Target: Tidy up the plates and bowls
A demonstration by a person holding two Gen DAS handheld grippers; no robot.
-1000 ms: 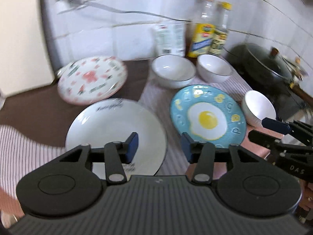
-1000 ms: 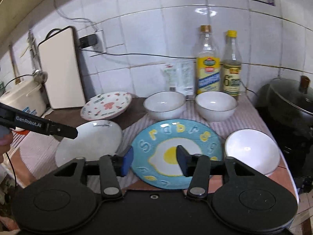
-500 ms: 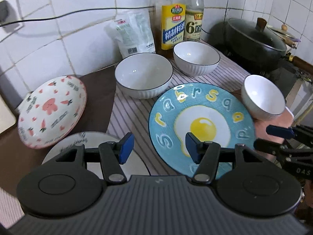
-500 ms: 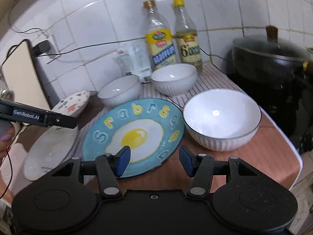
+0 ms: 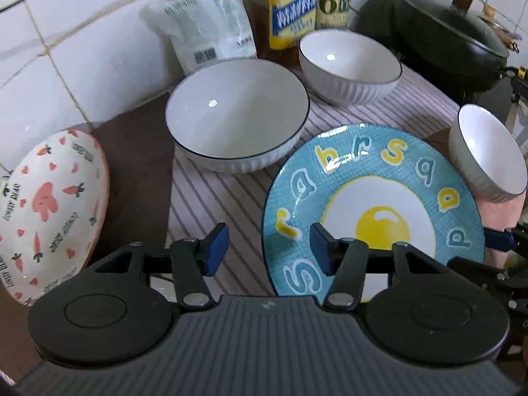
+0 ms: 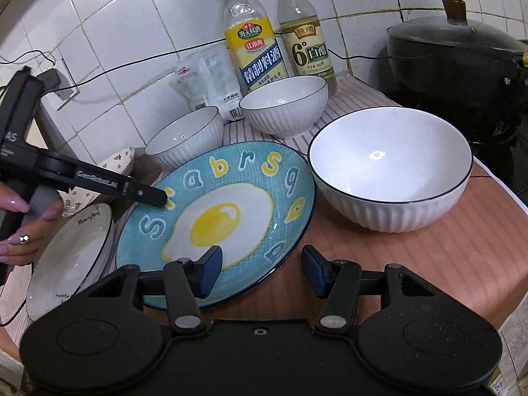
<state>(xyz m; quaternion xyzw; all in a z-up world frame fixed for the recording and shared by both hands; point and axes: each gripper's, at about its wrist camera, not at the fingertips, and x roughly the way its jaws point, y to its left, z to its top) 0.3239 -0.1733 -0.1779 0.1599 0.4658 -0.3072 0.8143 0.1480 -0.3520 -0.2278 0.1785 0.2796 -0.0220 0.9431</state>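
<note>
A blue fried-egg plate point(image 5: 373, 204) point(image 6: 217, 214) lies in the middle of the counter. Three white ribbed bowls stand around it: one at the back left point(image 5: 237, 115) point(image 6: 184, 138), one at the back point(image 5: 349, 62) point(image 6: 283, 105), one at the right point(image 5: 488, 155) point(image 6: 389, 168). A pink-patterned plate point(image 5: 49, 217) point(image 6: 115, 165) and a plain white plate point(image 6: 72, 257) lie at the left. My left gripper point(image 5: 269, 250) is open and empty, hovering over the blue plate's left edge. My right gripper point(image 6: 260, 272) is open and empty over the blue plate's near right rim.
Two bottles point(image 6: 254, 43) point(image 6: 303, 36) and a white packet point(image 5: 204, 16) stand against the tiled wall. A black lidded pot point(image 6: 455, 66) sits at the right. A striped cloth point(image 5: 211, 204) covers part of the counter. The counter edge drops off at the right.
Both grippers have moved forward and lower, closer to the blue plate and bowls. The left gripper has swung right, away from the white plate. Both stay open.
</note>
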